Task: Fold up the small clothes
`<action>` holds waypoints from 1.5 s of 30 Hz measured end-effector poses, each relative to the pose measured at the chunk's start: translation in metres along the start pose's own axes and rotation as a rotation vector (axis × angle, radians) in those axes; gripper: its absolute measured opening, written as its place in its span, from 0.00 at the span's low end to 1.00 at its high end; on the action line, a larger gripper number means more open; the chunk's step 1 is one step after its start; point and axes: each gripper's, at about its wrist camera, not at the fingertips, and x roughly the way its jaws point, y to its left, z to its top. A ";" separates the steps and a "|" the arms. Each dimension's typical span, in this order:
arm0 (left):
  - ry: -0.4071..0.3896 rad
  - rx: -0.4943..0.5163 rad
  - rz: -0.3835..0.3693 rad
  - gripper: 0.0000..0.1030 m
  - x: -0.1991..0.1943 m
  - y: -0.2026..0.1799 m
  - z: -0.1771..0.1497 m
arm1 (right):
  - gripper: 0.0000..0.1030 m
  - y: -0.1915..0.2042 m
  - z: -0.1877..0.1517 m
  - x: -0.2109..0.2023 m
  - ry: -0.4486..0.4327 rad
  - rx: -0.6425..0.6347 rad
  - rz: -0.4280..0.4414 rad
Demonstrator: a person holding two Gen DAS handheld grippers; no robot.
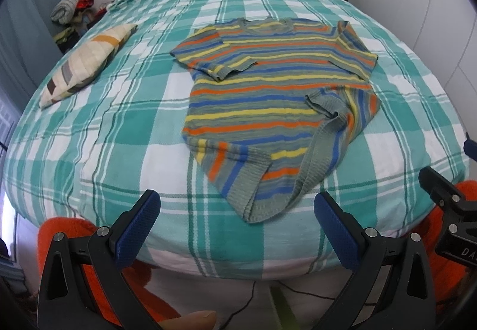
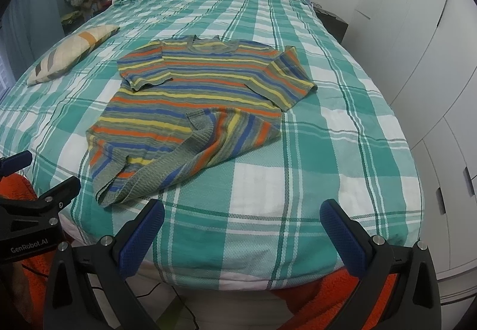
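Bed [image 1: 119, 133] with green checked cover fills view. Striped sweater [image 1: 268, 97] lies flat at centre, hem corners folded over toward 6 o'clock. Pillow [image 1: 86, 64] at 10 o'clock. Left gripper [image 1: 237, 219] and right gripper [image 2: 242, 224] hang at 6 o'clock, jaws spread wide, empty.

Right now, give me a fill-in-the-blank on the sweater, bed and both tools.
1. The striped sweater lies on the ____ bedspread.
2. The left tool and the right tool are both ____.
3. The sweater's hem is folded ____ at both near corners.
4. The small cushion lies ____ the sweater.

Missing: checked; open; over; apart from
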 end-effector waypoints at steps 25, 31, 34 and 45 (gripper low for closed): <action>0.013 0.038 -0.005 1.00 0.000 -0.006 -0.001 | 1.00 -0.002 -0.002 0.003 0.013 -0.008 -0.019; 0.027 0.038 -0.008 1.00 0.003 -0.006 -0.001 | 1.00 -0.002 -0.002 0.003 0.014 -0.008 -0.017; 0.038 0.009 0.012 1.00 0.004 0.003 0.002 | 1.00 -0.005 -0.002 0.004 0.007 0.000 0.003; 0.064 -0.228 0.036 1.00 0.010 0.057 -0.007 | 0.91 0.003 0.062 0.085 0.022 -0.123 0.135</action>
